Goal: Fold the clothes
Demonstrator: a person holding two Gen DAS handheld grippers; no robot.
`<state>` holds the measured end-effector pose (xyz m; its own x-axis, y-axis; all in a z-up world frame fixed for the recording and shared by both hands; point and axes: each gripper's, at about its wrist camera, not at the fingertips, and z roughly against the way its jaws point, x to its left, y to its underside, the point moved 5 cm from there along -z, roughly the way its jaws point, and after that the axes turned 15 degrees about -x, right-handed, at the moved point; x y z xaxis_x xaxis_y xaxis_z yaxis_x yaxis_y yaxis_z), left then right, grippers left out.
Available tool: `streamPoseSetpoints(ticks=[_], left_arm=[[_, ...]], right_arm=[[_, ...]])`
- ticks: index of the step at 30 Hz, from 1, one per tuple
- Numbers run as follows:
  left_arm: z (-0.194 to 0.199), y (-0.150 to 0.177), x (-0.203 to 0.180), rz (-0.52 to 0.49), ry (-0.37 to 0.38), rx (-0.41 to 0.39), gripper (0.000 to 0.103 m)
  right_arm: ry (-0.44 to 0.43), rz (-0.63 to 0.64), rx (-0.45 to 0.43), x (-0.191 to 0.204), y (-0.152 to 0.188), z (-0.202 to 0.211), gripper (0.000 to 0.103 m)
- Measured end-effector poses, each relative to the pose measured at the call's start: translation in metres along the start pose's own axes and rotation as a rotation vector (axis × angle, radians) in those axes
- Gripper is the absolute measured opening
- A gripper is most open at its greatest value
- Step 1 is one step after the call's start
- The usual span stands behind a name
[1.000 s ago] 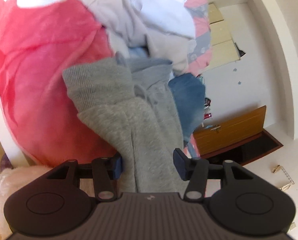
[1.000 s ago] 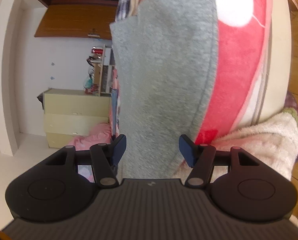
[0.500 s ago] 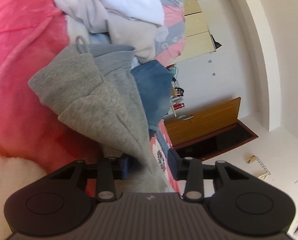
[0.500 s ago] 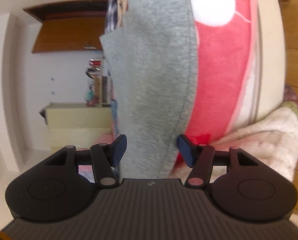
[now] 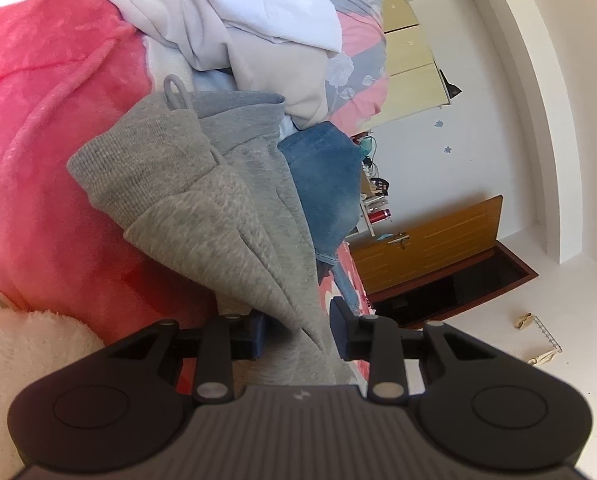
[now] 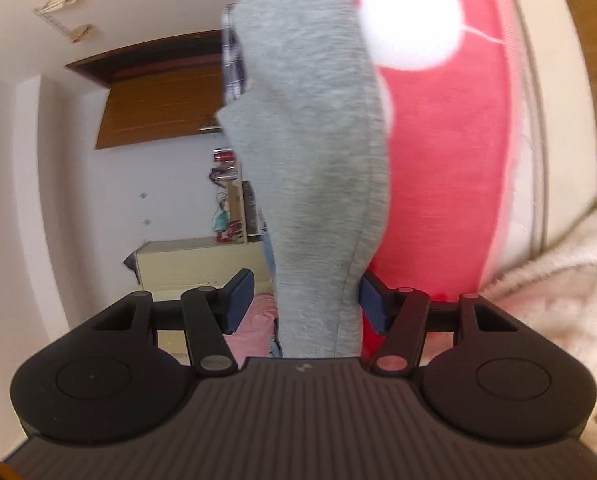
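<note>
Judging by its thick, limp fleece, we reckon the grey sweatpants (image 5: 202, 184) will sag, so hems suit best; they trail over the pink bed (image 5: 38, 160) toward 12 o'clock, both hand-held grippers, left (image 5: 296, 334) and right (image 6: 306, 300), pinching them.

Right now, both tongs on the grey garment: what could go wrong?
1. The left tongs show a gap around the grey garment; the grip looks loose, so it may slip.
2. The garment lies against the jeans and the white pile; pulling could drag them along.
3. The right tongs view is blurred; a fast swing could undo the fold.
</note>
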<state>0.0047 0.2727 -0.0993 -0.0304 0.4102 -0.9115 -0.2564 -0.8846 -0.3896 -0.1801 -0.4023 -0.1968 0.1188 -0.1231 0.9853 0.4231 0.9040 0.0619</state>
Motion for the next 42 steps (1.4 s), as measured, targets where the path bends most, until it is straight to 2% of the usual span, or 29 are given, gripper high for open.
streamPoseSetpoints(ticks=[3,4,7,8,10,13,15,17,19,25,36,42], left_arm=[[0.000,0.000,0.002,-0.003,-0.015,-0.002,0.032],[0.000,0.001,0.002,-0.006,-0.023,-0.002,0.032],[0.000,0.001,0.003,-0.019,-0.041,-0.001,0.032],[0.000,0.001,0.003,-0.018,-0.044,0.000,0.032],[0.000,0.001,0.005,-0.015,-0.053,0.000,0.032],[-0.002,0.003,0.007,-0.049,-0.090,0.011,0.032],[-0.003,0.004,0.007,-0.085,-0.122,0.010,0.027],[-0.003,0.004,0.006,-0.126,-0.155,0.004,0.014],[-0.002,0.004,0.006,-0.163,-0.184,-0.003,0.013],[-0.002,0.003,-0.001,-0.227,-0.193,-0.017,0.011],[-0.003,-0.010,-0.033,-0.220,-0.137,-0.103,0.010],[-0.030,-0.024,-0.051,-0.221,-0.095,-0.124,0.010]], right_arm=[[0.048,-0.034,0.005,-0.017,0.001,-0.002,0.055],[0.057,-0.049,0.012,-0.023,0.002,-0.003,0.050],[-0.007,-0.073,0.073,-0.022,0.013,-0.008,0.036],[-0.038,-0.067,0.098,-0.018,0.017,-0.008,0.035],[-0.081,-0.008,0.153,-0.006,0.025,-0.010,0.031],[-0.049,0.119,0.235,0.004,0.039,-0.019,0.025],[-0.016,0.177,0.266,0.005,0.046,-0.025,0.018],[-0.016,0.208,0.259,0.010,0.049,-0.027,0.011],[-0.032,0.238,0.248,0.018,0.048,-0.028,0.009],[-0.083,0.349,0.227,0.054,0.047,-0.030,0.006],[-0.169,0.464,0.210,0.107,0.050,-0.054,0.006],[-0.221,0.550,0.217,0.151,0.056,-0.082,0.006]])
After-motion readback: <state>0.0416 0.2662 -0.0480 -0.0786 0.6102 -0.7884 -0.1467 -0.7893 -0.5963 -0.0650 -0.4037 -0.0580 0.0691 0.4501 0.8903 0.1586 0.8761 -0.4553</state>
